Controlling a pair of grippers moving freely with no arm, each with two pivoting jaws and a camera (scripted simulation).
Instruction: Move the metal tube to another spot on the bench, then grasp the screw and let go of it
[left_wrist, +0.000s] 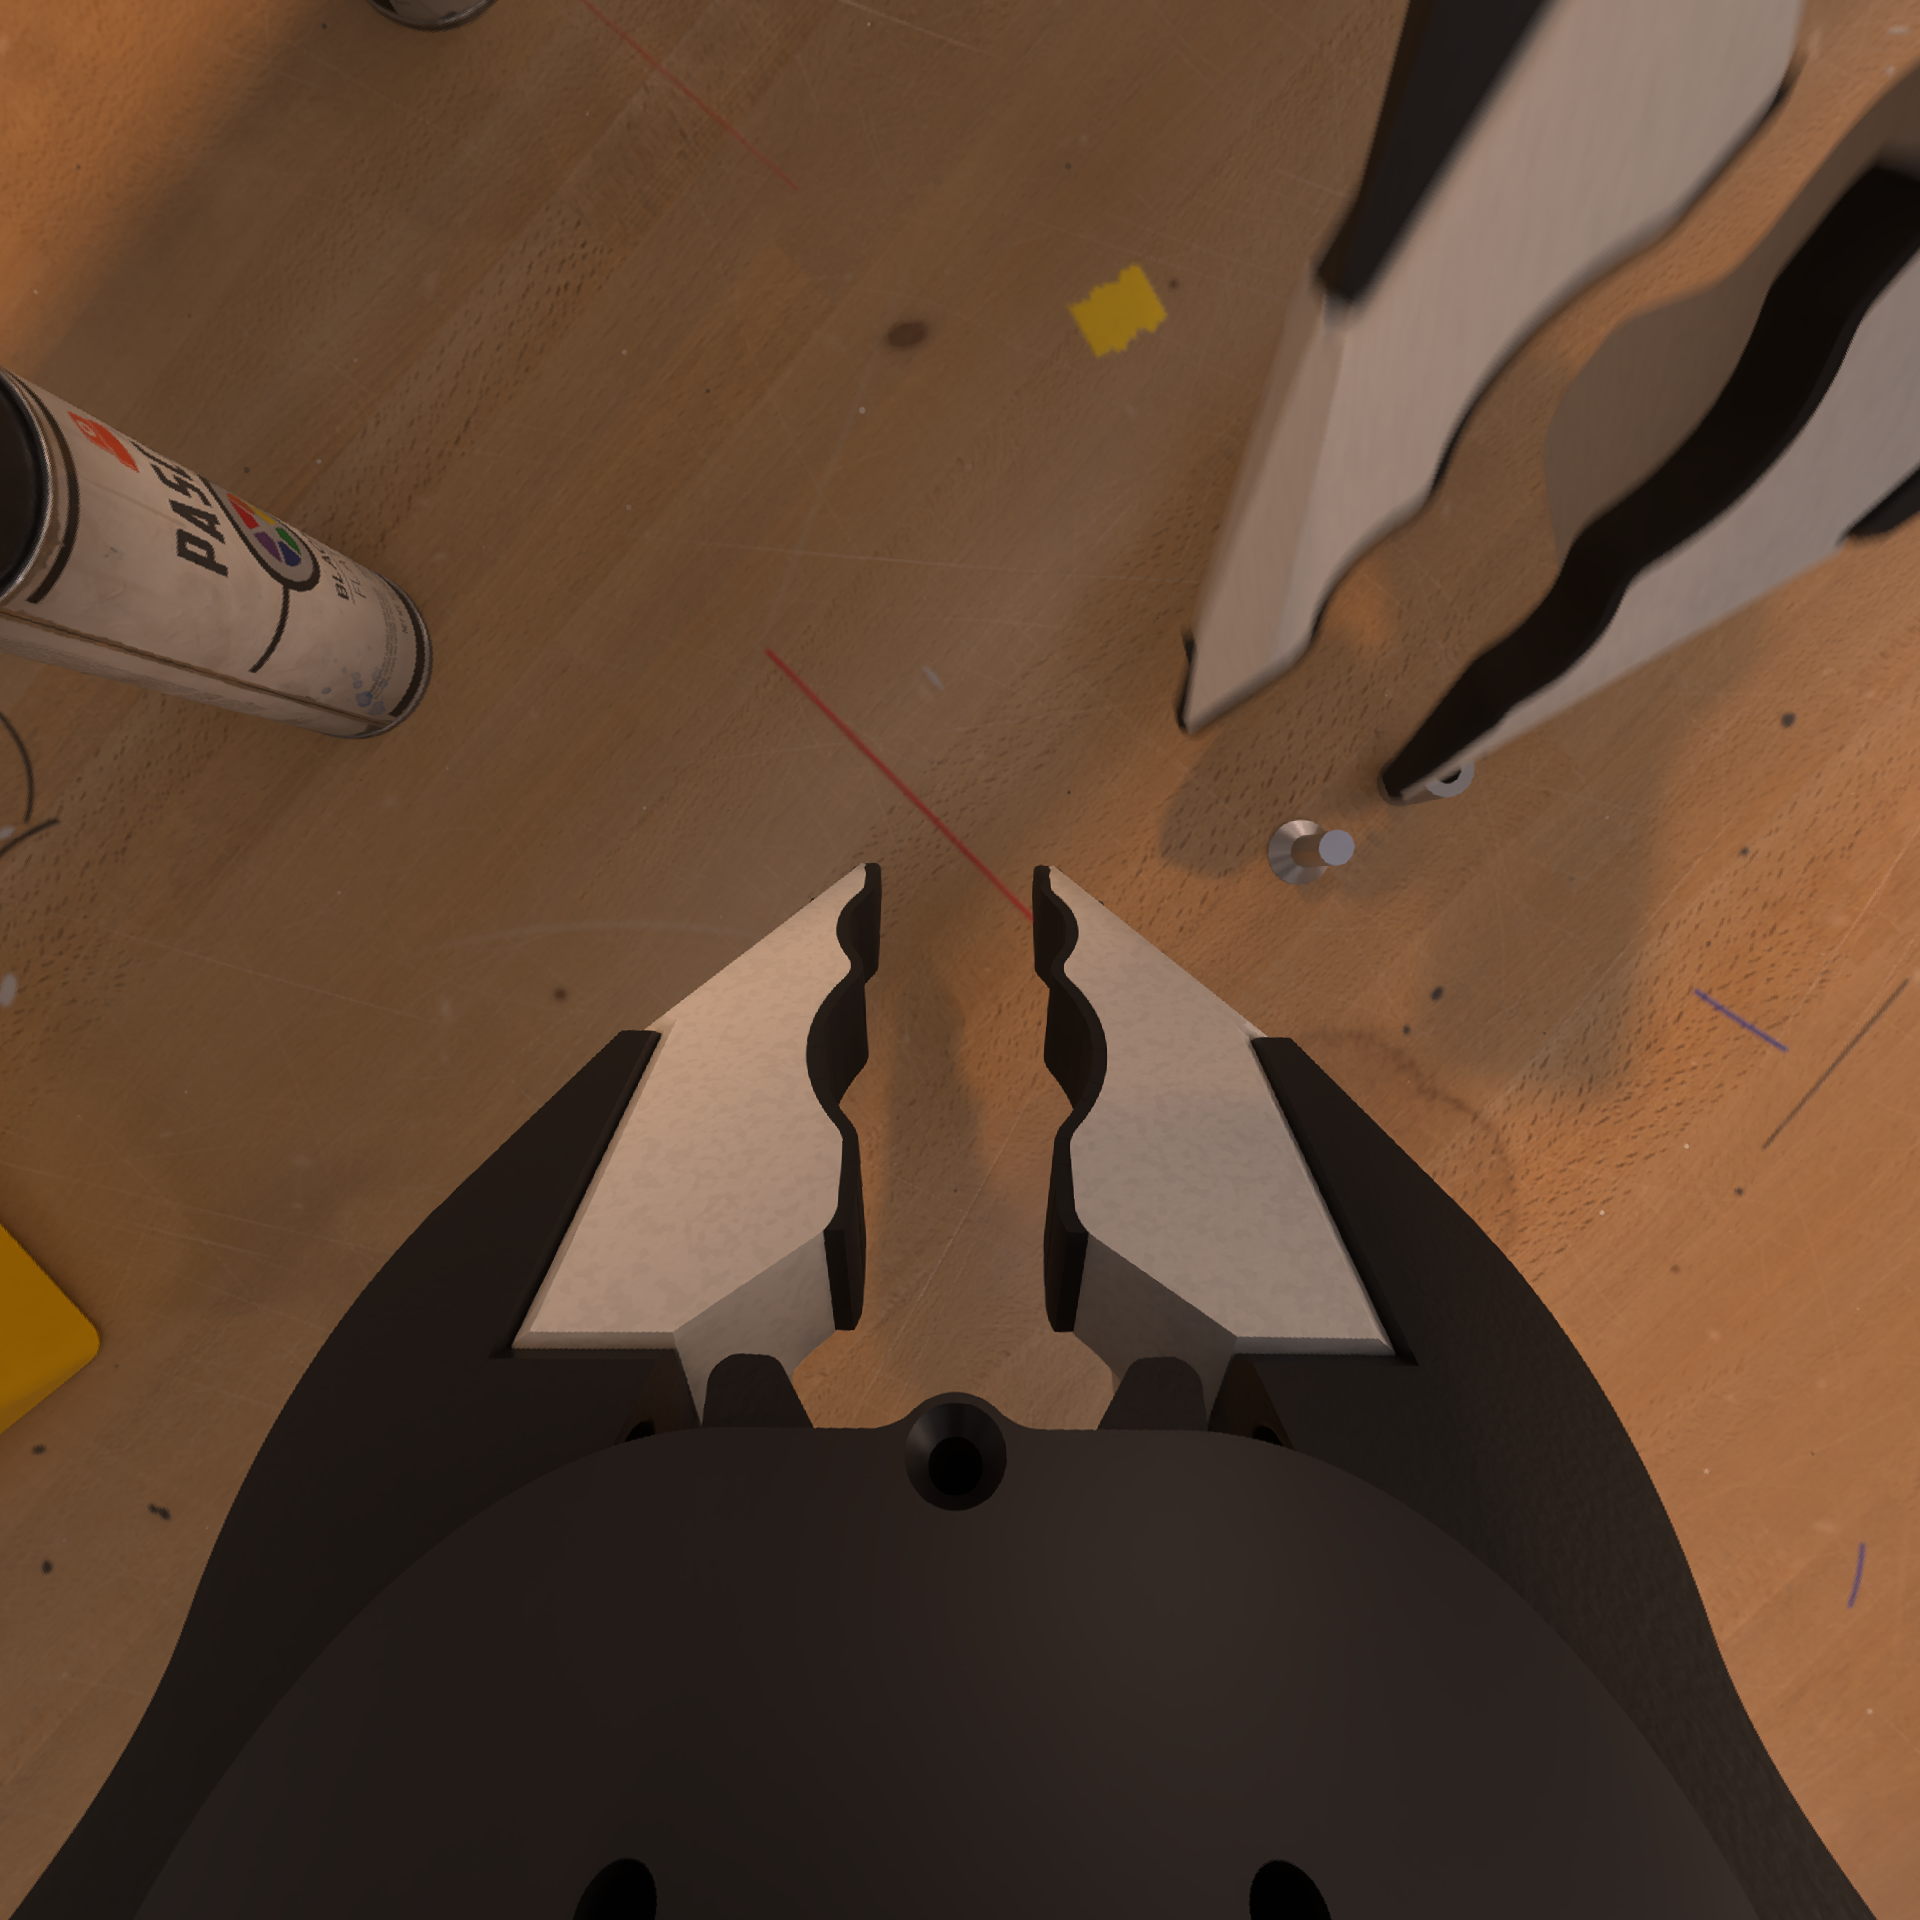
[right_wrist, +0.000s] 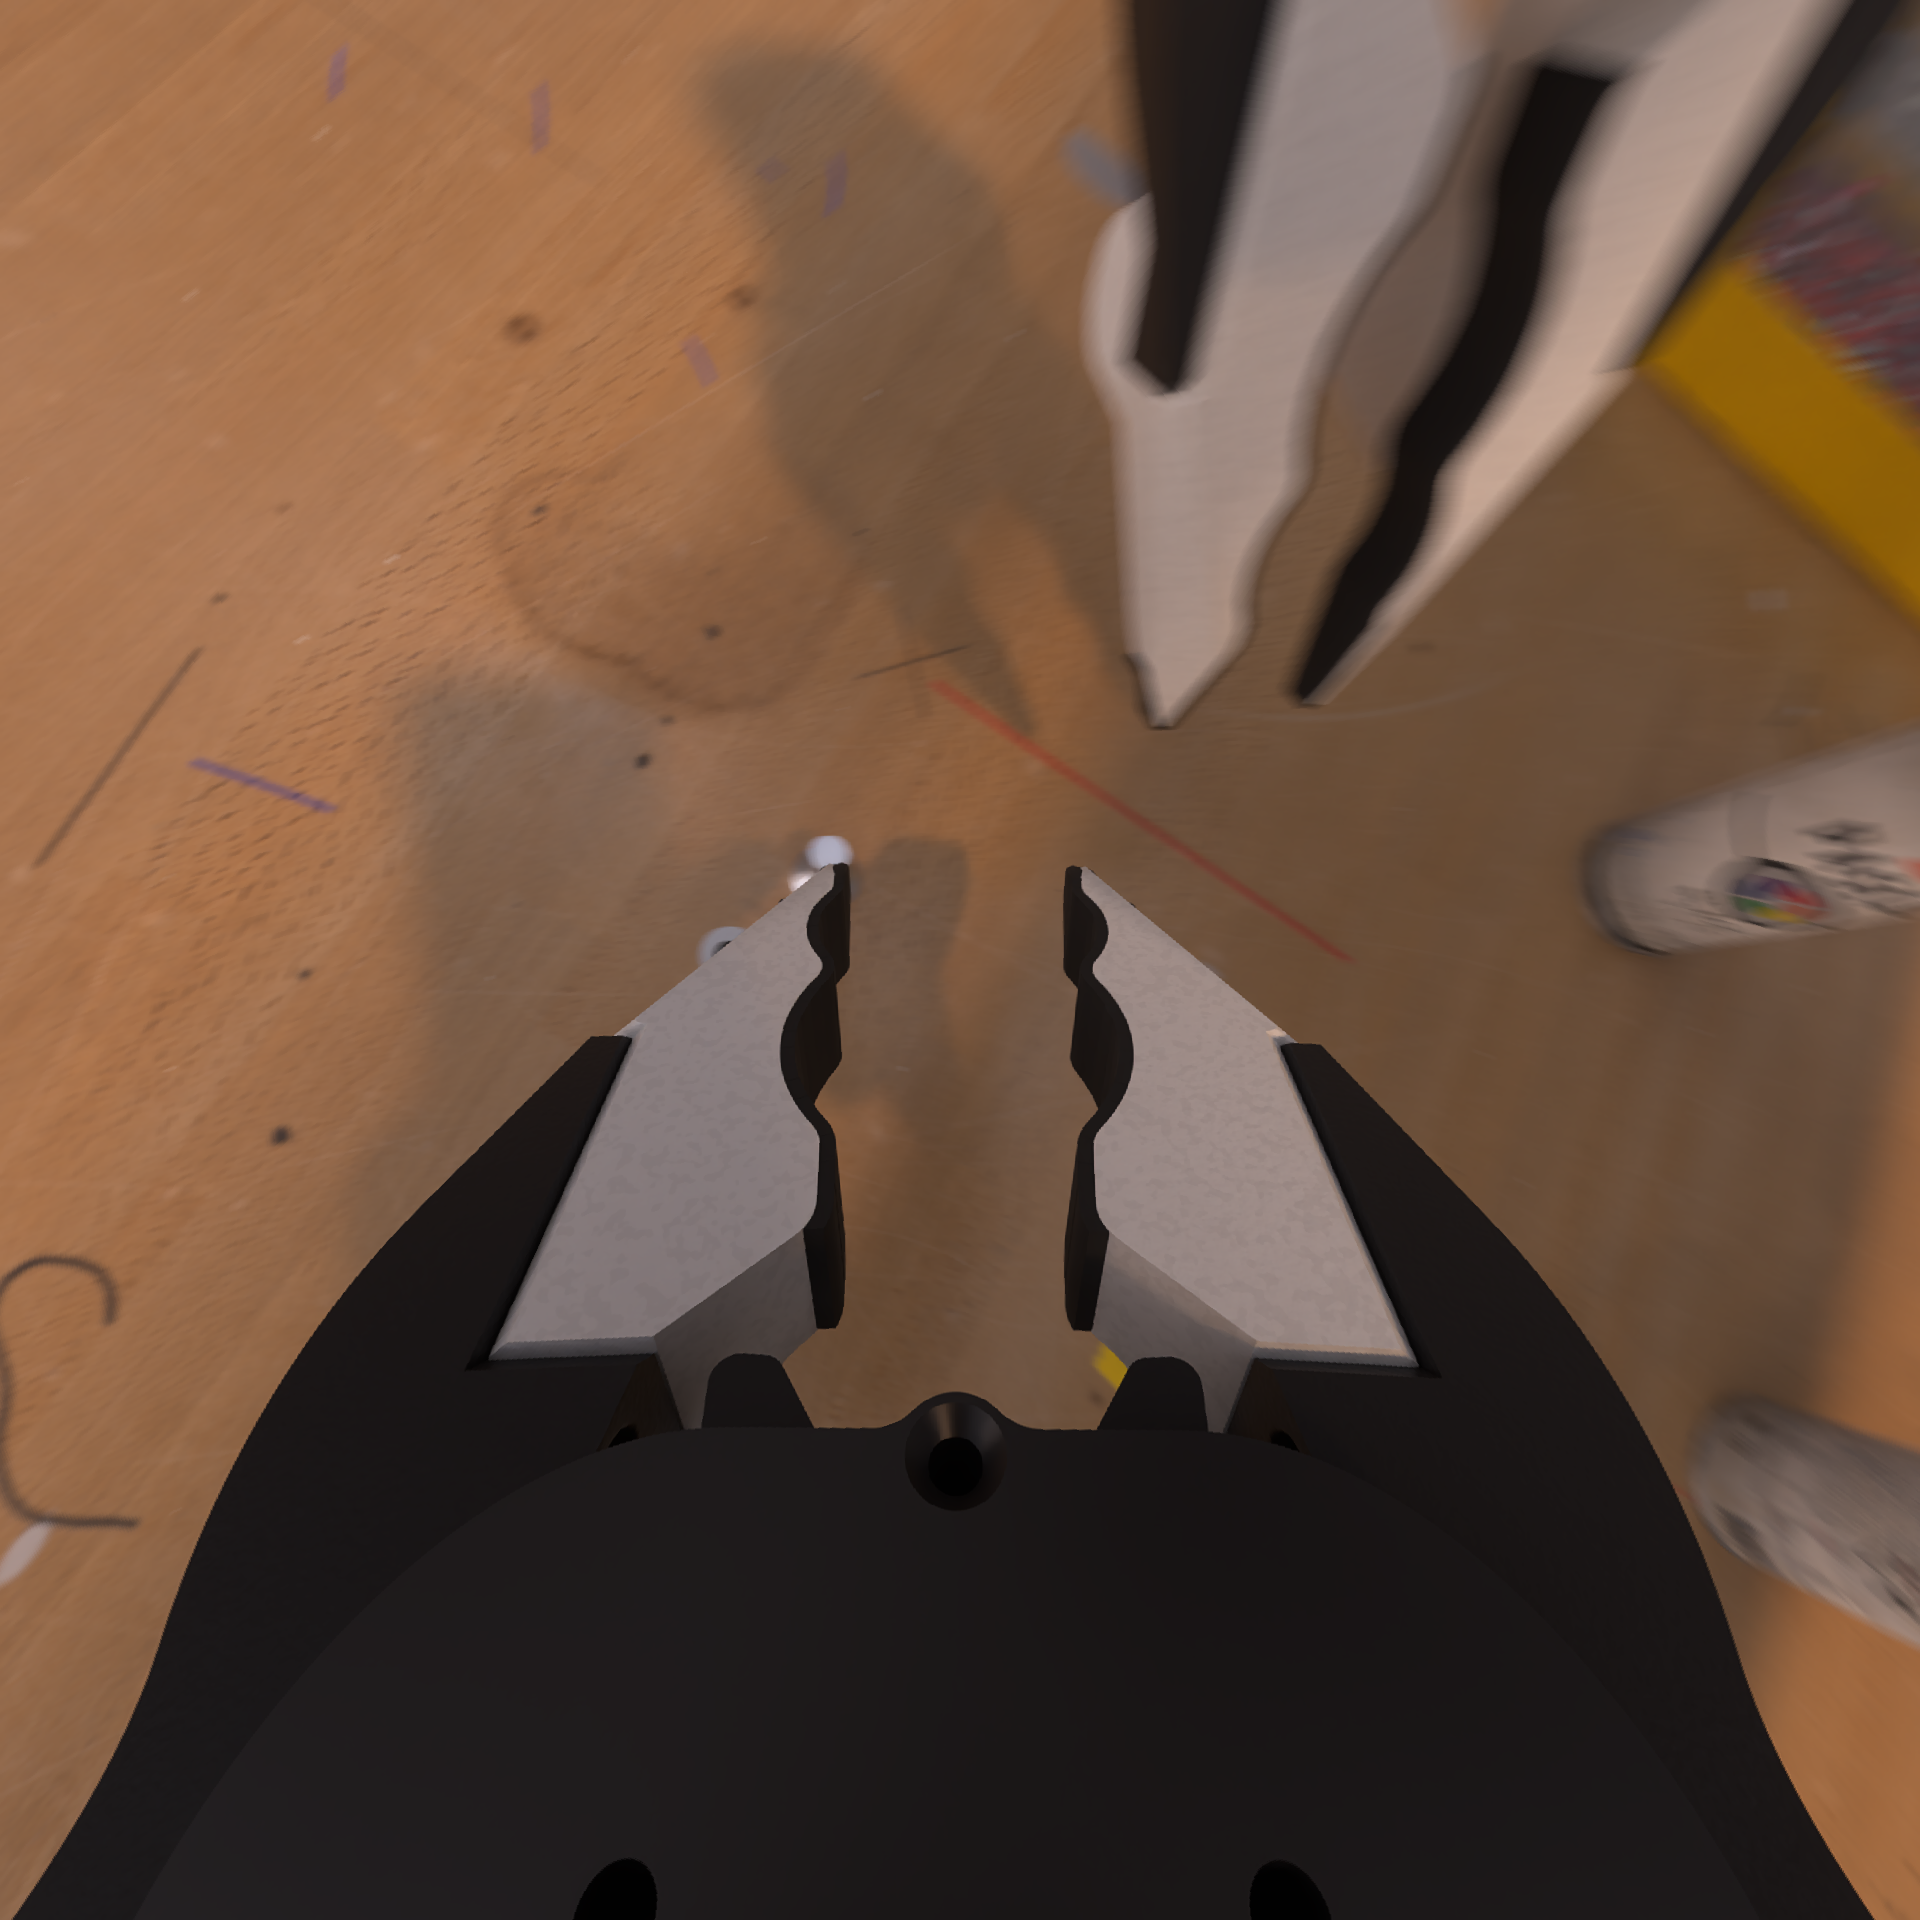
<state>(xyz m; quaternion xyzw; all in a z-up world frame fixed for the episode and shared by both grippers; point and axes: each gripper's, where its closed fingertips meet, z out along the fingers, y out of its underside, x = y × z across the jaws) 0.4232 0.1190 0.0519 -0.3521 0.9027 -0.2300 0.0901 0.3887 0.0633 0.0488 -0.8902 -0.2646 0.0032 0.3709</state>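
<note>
Screw (left_wrist: 1311, 851) lies free on the surface (left_wrist: 644, 436), both the left tool (left_wrist: 956, 894) and right tool (right_wrist: 956, 894) empty with jaws apart; likely the grasp step, needing the right tool centred over it

The left tool (left_wrist: 956, 894) pointed down at the desk (left_wrist: 623, 416), fingers parted with nothing between them. The right tool (right_wrist: 956, 894) (blurred, perhaps moving) hung likewise, fingers spread wider and empty, tips close to the surface.

Screw (right_wrist: 826, 854) half behind fingertip (right_wrist: 821, 904)
</note>
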